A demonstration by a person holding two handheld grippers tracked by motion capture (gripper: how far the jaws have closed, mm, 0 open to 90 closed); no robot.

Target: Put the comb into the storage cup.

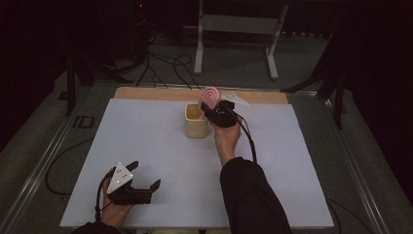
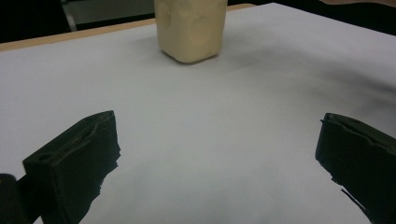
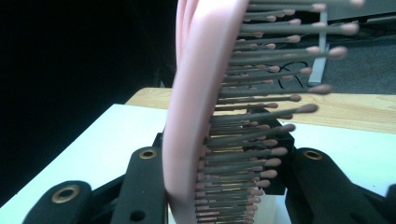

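Table (image 1: 160,146): runs from the person's edge to the far edge.
Cup (image 1: 196,121): stands upright on the table, toward the far middle.
Hairbrush (image 1: 210,96): above the cup's far right rim, held between the jaws of the right gripper (image 1: 210,110).
Right gripper: just right of the cup.
Left gripper (image 1: 144,176): near left corner, well apart from the cup, jaws spread, pointing toward it.

Matt pink plastic hairbrush (image 3: 196,116), (smooth) cream cup (image 2: 190,28)
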